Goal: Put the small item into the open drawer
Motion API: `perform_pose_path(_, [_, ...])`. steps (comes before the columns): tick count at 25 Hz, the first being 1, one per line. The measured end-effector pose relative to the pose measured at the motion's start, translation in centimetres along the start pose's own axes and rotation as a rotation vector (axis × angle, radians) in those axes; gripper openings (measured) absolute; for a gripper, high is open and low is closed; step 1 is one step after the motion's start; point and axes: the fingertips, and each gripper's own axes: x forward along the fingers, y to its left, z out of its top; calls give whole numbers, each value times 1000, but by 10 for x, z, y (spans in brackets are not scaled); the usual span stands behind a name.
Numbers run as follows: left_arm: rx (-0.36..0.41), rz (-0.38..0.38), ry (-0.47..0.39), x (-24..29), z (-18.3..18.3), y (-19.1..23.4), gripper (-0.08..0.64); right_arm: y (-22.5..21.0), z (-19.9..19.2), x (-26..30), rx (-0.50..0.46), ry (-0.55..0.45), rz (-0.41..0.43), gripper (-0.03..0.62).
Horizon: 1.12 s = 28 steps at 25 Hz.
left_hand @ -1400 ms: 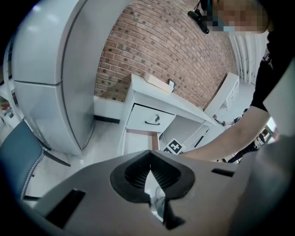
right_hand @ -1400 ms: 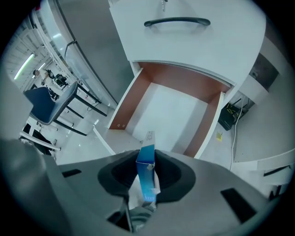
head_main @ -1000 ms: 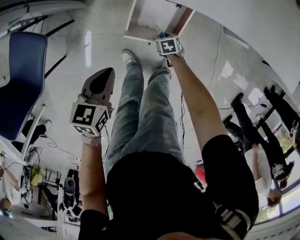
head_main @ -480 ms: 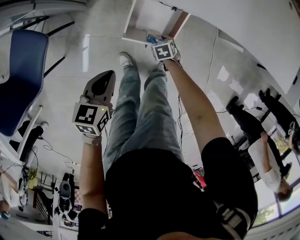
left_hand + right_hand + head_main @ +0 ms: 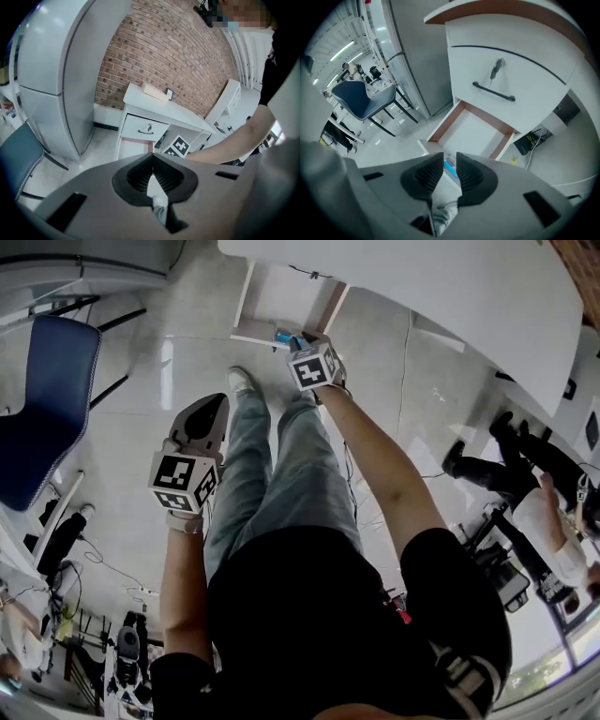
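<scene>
Right gripper view: right gripper [image 5: 450,157] sits over the near front edge of the open drawer [image 5: 440,125], lowest unit of the white cabinet [image 5: 520,44]. Closed upper drawer [image 5: 464,65] w/ bar handle [image 5: 494,92] is above it. Jaws are closing, gap btwn them narrow. Small blue item [image 5: 450,168] shows in that gap just past the tips; pads do not appear to press on it. Item lies at the drawer's front panel [image 5: 425,146], toward its right end. Whether it rests inside the drawer or on the panel's top edge cannot be told, as the jaws cover its sides. Rest of drawer interior is bare.

Head view agrees: item at near edge of drawer, gripper directly over it. Left gripper [image 5: 217,401] is well apart at the left, over the floor [image 5: 131,437]. Left gripper view shows its tips together, nothing btwn them.

Judgement: step in hand = release and withdrawal. Task looks near done, placement unconfirmed.

Recommendations:
- Lift straight up before pulling back, so tips do not drag the item out.
- Keep pads off it while they close.
- Verify item sits fully behind the front panel.
- If it's on the rim, nudge it toward the far side, into the drawer.

Risk: item tips off onto the floor.
</scene>
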Motion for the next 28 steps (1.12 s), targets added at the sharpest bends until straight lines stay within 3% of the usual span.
perform_pose_path(8, [16, 4, -54, -12, 22, -18, 3, 5, 20, -82, 49, -115, 8, 12])
perform_pose_path(28, [116, -33, -214, -42, 138, -92, 3, -19, 92, -342, 140, -488, 39, 11])
